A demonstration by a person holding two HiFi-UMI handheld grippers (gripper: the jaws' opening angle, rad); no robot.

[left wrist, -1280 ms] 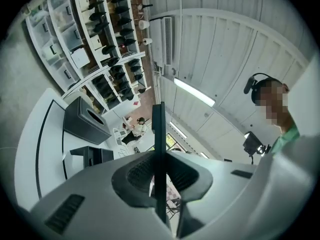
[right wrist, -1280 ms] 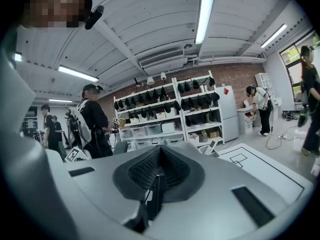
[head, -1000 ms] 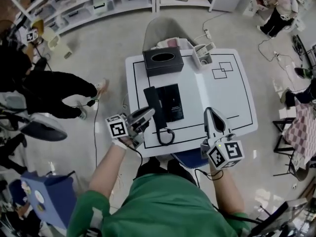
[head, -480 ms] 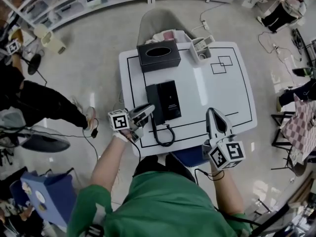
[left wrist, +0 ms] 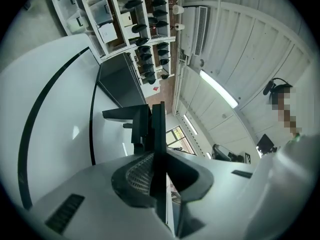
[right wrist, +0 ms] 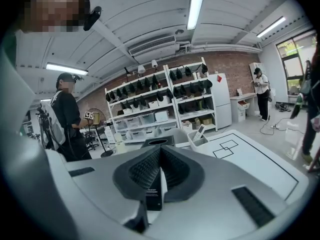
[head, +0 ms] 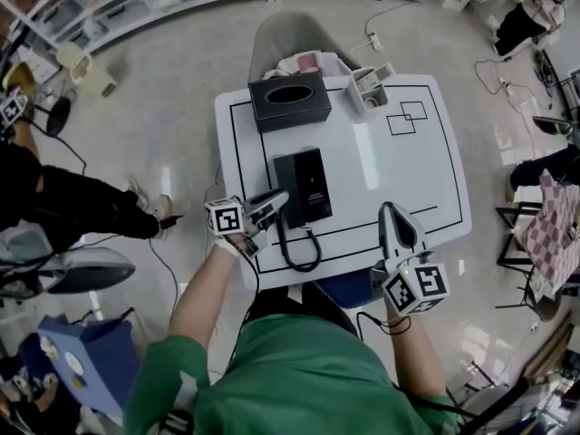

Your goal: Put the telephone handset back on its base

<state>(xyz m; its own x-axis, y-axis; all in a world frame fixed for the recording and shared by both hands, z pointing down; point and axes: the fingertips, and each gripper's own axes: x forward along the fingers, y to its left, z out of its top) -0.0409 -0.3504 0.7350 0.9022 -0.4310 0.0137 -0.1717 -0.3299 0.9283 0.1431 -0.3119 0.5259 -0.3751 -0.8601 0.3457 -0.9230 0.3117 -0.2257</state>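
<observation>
Head view: pale glossy floor runs all round a white table edged with a black line, with two overlapping squares drawn near its far right corner. At far left a person in black stands by white shelves that carry bins; a grey chair sits behind the table, and cables trail over the floor to the right. The left gripper reaches in level from the table's left edge, its jaws pinching the lower part of the black handset. The handset lies lengthwise along the left side of the base, which stands mid-table. Whether it is fully seated there cannot be told, since the gripper covers its near end. The cord loops from that end toward the table's near edge. The right gripper hovers over the near right part of the table, well apart from the phone, jaws pressed together on nothing. At the far edge a black tissue box shows an oval slot, whose contents are too dark to make out. Just right of it a white holder has a slim remote-like thing standing tilted in it.
</observation>
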